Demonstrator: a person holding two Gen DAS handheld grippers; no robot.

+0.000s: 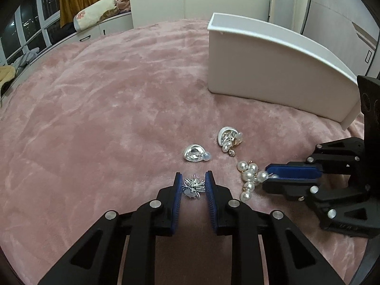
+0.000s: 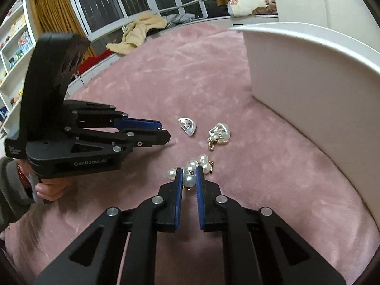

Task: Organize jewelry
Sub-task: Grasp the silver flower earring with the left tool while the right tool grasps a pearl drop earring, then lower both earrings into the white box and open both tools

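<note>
On the pink plush blanket (image 1: 99, 109) the jewelry lies loose in a small scatter: a spiky silver brooch (image 1: 193, 186), a cluster of pearl earrings (image 2: 193, 169), a silver teardrop earring (image 1: 195, 153) and a silver-and-gold earring (image 1: 228, 139) a little beyond them. Behind the pieces stands a white box (image 1: 273, 71); its inside cannot be seen from either view, so what it contains cannot be told. None of the jewelry touches it. Nearest the pieces, the left gripper (image 1: 193, 182) points steeply down at the blanket with its blue-padded jaws closed on the spiky silver brooch, which sits between the pads. Just beside it, the right gripper (image 2: 189, 178) slants down as well, its jaws clamped on one pearl of the cluster, the other pearls spilling to either side of the tips. A hand (image 2: 51, 190) grips the handle of the left gripper at the edge of the right wrist view.
</note>
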